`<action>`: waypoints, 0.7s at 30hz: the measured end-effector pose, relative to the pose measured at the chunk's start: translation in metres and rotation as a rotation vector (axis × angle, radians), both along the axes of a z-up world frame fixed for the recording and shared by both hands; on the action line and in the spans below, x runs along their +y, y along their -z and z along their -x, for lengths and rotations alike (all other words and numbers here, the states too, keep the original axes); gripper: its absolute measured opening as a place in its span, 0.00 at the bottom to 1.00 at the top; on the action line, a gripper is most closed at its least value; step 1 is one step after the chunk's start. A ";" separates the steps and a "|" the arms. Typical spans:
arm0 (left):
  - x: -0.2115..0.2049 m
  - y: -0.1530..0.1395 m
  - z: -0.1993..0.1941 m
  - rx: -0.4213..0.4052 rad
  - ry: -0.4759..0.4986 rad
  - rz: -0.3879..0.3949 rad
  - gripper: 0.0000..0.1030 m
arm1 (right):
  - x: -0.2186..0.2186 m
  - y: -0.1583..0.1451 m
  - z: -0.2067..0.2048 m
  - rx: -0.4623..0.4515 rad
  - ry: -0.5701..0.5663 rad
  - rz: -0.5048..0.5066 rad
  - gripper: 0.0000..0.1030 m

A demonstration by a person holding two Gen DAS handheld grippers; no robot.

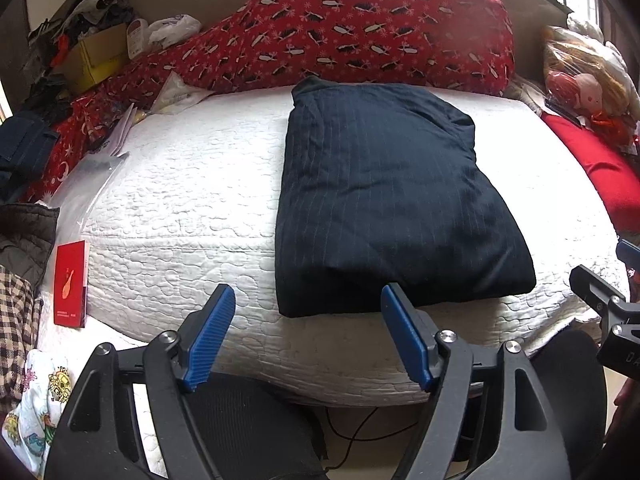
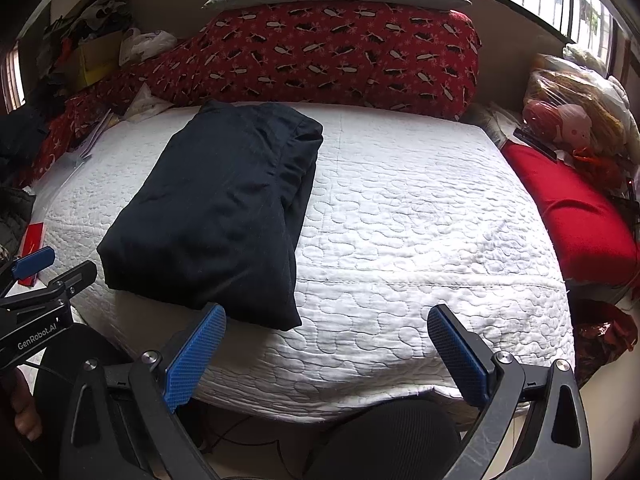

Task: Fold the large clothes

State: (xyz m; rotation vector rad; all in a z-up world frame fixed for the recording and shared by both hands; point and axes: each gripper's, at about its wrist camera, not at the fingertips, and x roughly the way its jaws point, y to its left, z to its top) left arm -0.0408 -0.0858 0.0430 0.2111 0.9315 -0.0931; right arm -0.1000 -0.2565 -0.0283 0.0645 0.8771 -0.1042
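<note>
A: Where's the garment point(image 1: 384, 196)?

B: Folded into a dark navy bundle, flat on the white quilt point(image 1: 192, 200), its near edge close to the bed's front edge.

A: And the tongs?

B: Left gripper point(image 1: 308, 312) is spread wide and empty, its right pad just at the bundle's near edge. Right gripper point(image 2: 326, 330) is also spread and empty, over bare quilt beside the bundle.

A: Behind?

B: A red penguin-print blanket point(image 2: 340, 56).

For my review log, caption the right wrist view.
Open right gripper hovers before a folded navy pinstriped garment on the white quilted bed.
</note>
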 end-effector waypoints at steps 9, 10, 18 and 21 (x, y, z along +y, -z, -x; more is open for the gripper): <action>0.000 -0.001 -0.002 0.016 0.013 0.005 0.77 | 0.001 -0.004 -0.004 -0.006 -0.020 0.026 0.98; 0.001 -0.001 -0.002 0.013 0.008 0.008 0.77 | 0.000 -0.005 -0.005 -0.006 -0.022 0.028 0.98; 0.001 -0.002 0.001 -0.018 -0.008 -0.037 0.77 | 0.000 -0.010 -0.005 -0.022 -0.033 0.039 0.98; -0.005 -0.007 0.006 -0.034 0.037 -0.023 0.77 | -0.002 -0.011 -0.006 -0.027 -0.029 0.044 0.98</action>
